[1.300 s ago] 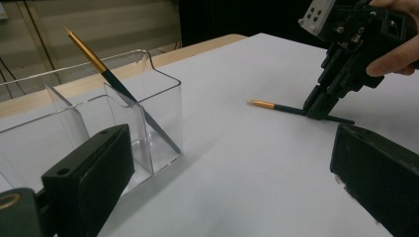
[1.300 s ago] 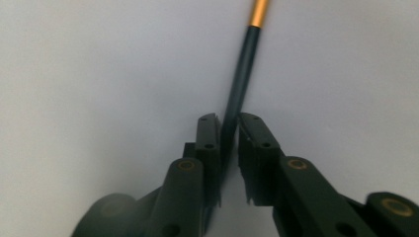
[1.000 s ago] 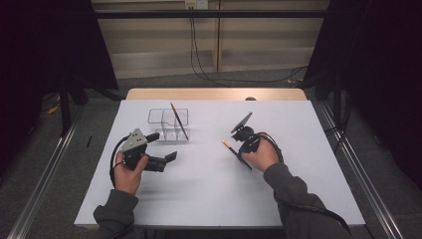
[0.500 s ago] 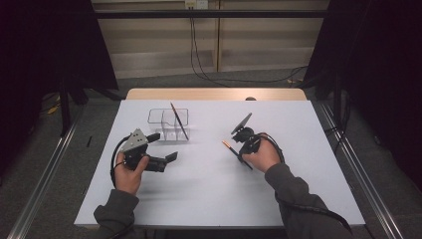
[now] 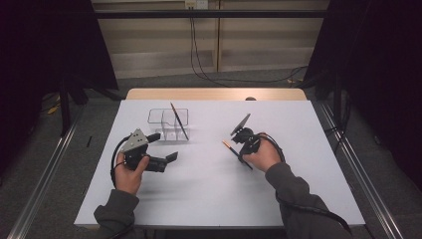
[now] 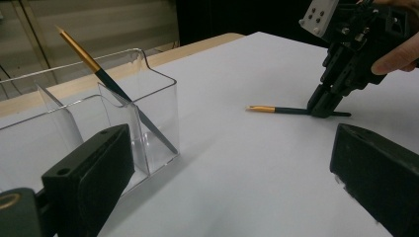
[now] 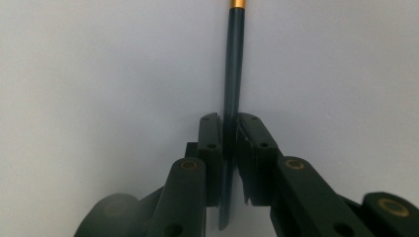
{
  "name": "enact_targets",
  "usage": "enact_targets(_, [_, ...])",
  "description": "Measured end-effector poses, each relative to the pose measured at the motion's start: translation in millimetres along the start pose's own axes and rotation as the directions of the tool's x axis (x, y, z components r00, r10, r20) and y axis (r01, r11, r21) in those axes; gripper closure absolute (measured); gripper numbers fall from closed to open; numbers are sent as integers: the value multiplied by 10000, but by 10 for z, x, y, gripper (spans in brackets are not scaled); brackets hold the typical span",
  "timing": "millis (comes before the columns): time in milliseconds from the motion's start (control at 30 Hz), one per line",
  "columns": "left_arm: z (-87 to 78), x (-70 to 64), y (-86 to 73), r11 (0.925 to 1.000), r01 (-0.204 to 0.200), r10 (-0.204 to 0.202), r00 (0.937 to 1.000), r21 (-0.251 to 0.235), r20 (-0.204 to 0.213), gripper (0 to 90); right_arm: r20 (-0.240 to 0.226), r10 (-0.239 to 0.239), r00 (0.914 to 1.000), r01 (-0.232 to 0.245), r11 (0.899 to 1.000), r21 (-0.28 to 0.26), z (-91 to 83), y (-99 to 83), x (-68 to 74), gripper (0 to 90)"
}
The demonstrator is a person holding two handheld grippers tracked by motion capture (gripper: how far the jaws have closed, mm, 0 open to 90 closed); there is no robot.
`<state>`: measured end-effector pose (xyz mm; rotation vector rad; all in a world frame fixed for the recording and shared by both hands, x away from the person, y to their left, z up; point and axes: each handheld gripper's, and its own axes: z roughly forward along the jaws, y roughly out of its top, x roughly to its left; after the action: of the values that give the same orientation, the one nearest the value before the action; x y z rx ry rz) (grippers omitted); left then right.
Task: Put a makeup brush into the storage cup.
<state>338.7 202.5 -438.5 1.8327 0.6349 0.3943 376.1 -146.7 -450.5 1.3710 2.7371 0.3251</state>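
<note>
While the dark pencil [image 7: 233,74] lies flat on the white table [image 5: 209,199], to the right of the clear organizer [image 5: 169,124], it is pinched near one end by the clenched right gripper [image 7: 228,143]. Gripped so far off centre, it could droop or slip when lifted. The left gripper [image 6: 227,168] is held released beside the organizer, in which another pencil [image 6: 99,74] is leaned.

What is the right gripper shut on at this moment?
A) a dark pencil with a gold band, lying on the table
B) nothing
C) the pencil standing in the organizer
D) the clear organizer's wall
A: the right gripper has its jaws closed on the dark pencil, which lies flat on the white table.
</note>
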Motion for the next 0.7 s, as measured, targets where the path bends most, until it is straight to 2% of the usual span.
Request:
enact_targets(167, [4, 0, 0, 10000, -16, 16, 10000, 16, 18, 29, 21, -171, 9999, 171, 9998, -87, 3, -7, 1, 807])
enact_targets(200, [12, 4, -5, 10000, 16, -14, 9998, -82, 192, 29, 1, -230, 9997, 230, 9997, -126, 3, -11, -3, 808])
enact_targets(233, [9, -1, -2, 10000, -16, 15, 10000, 13, 64, 29, -17, -174, 9998, 174, 9998, -17, -8, -14, -4, 809])
enact_targets(267, [18, 3, -6, 10000, 1, 1, 9998, -98, 222, 29, -57, -179, 9998, 179, 9998, -75, -7, -21, -11, 809])
enact_targets(333, [14, -7, 1, 10000, -2, 3, 10000, -28, 85, 29, -54, -308, 9995, 306, 9992, -257, -1, -33, -23, 812])
enact_targets(433, [15, -8, 2, 10000, 9, -8, 10000, -41, 75, 29, -84, -214, 9997, 211, 9990, -401, 2, -50, -17, 816])
enact_targets(567, [3, -5, 7, 9999, -106, 106, 9999, 6, -13, 30, 3, -225, 9997, 225, 9993, -299, -1, -45, -1, 838])
enact_targets(600, [10, -4, 5, 9999, -1, 4, 9999, -172, 160, 31, -18, -162, 9999, 162, 9993, -332, 1, -48, -2, 842])
enact_targets(667, [-3, -2, 10, 9999, -110, 110, 9999, -58, -51, 31, -16, -105, 9999, 104, 9993, -357, 1, -51, -6, 850])
enact_targets(700, [-1, -2, 7, 10000, -29, 29, 10000, -87, -8, 31, -2, -179, 9998, 179, 9989, -433, 7, -52, -3, 851])
